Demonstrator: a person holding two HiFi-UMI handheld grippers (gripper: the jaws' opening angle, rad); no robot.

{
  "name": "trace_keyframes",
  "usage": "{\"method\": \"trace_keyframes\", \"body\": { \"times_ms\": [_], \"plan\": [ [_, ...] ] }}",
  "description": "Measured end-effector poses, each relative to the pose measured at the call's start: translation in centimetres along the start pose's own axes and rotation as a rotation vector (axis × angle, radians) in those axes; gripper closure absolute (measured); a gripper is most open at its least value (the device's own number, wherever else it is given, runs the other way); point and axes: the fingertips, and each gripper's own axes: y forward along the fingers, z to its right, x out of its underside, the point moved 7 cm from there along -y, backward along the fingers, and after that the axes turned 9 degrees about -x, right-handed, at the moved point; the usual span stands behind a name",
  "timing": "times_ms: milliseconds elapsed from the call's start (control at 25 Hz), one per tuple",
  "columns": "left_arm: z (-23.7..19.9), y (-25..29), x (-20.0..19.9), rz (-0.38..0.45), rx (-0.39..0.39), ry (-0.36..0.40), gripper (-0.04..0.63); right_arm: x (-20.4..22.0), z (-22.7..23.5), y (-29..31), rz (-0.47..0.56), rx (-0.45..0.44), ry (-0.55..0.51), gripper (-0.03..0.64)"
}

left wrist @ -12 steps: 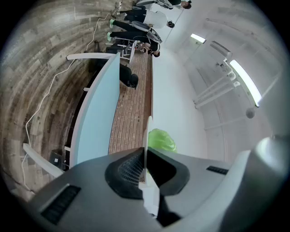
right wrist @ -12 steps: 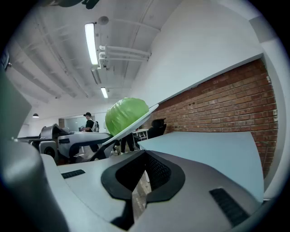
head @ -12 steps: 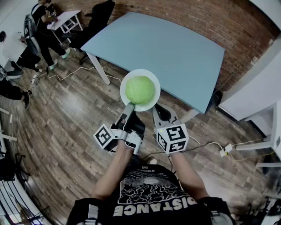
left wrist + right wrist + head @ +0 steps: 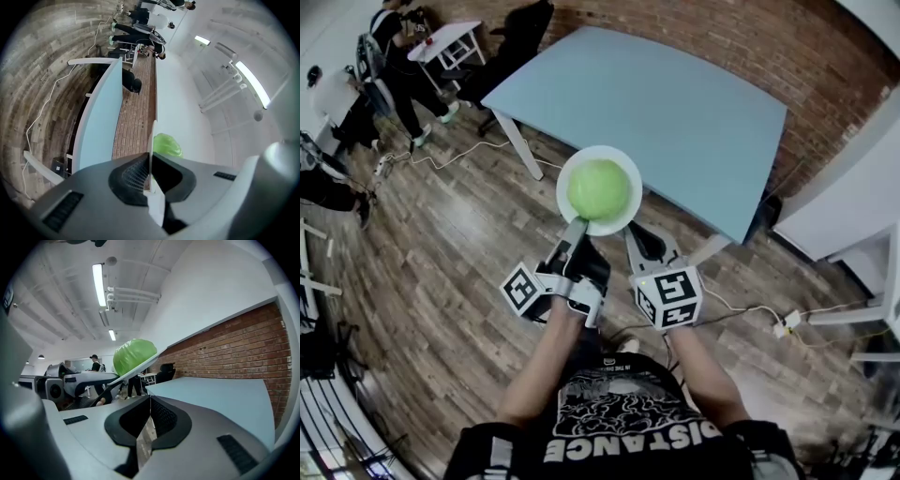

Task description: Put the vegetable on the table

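— Holding anything in the left?

— Yes. My left gripper (image 4: 577, 228) is clamped hard on the near rim of the white plate (image 4: 563, 197). In the left gripper view the plate runs edge-on straight between the jaws.

— And the vegetable?

— The green cabbage (image 4: 599, 189) sits in the middle of that plate. It is up in the air in front of me, at the near edge of the light blue table (image 4: 675, 103), not on it.

— Your right?

— My right gripper (image 4: 635, 234) is just beside the plate's rim on the right. Its jaws are drawn almost together. Only a thin slit is left, the wooden floor (image 4: 441, 244) shows through it, and nothing is between them. In the right gripper view the plate's edge slants past above the jaws, with the cabbage on top.
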Motion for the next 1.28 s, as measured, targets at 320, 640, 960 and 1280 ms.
{"method": "trace_keyframes", "body": {
  "times_ms": [320, 640, 960, 1280],
  "plan": [
    [-0.8, 0.5, -0.5, -0.019, 0.010, -0.015, 0.584, 0.4, 0.3, 0.7, -0.004, 0.016, 0.003, 0.607],
    [-1.6, 4.6, -4.3, -0.041, 0.000, -0.044, 0.584, -0.2, 2.8, 5.2, -0.030, 0.057, -0.001, 0.607],
    [-2.1, 9.2, -8.8, -0.045, -0.016, -0.069, 0.584, -1.5, 5.4, 10.9, -0.046, 0.062, 0.005, 0.607],
    [-2.1, 12.7, -13.6, -0.066, -0.030, -0.080, 0.584, -2.6, 6.6, 16.0, -0.057, 0.088, 0.013, 0.607]
  ]
}}
